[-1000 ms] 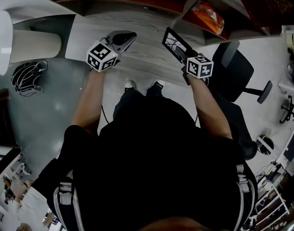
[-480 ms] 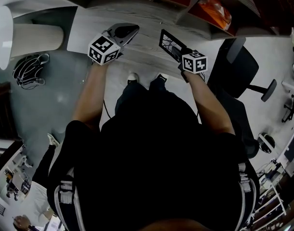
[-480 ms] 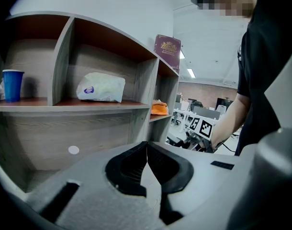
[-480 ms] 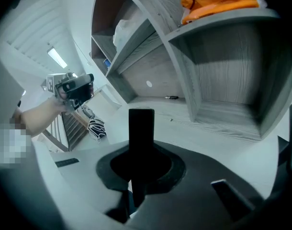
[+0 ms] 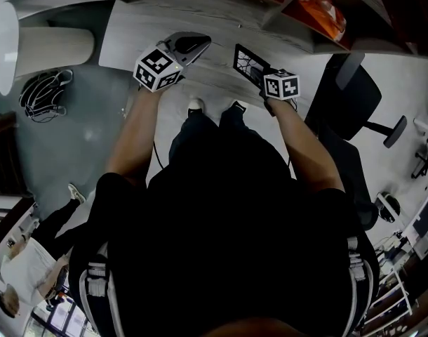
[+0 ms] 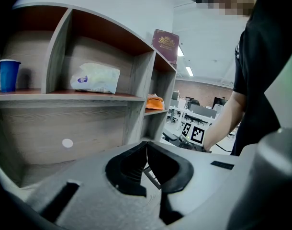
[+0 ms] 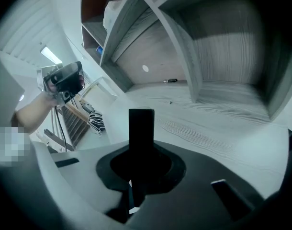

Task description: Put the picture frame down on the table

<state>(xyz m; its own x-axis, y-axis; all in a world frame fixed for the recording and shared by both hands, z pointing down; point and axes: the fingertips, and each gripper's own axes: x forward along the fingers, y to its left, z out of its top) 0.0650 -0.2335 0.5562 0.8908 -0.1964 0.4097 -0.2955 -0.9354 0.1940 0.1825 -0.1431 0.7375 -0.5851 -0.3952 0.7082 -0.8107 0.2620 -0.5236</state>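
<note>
My right tool clamps the flat, black rectangular picture frame, held tilted over the grey wood-grain counter. My left tool, jaws pressed together, holds nothing.

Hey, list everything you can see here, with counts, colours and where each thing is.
picture frame: one, black, held above the table
table: one, grey wood grain, ahead of the person
cup: one, blue, left shelf compartment
packet: one, white, middle shelf compartment
orange item: one, orange, right shelf compartment
office chair: one, black, right of the person
left gripper: one, grey, fingers together, empty
right gripper: one, grey, fingers shut on the frame
</note>
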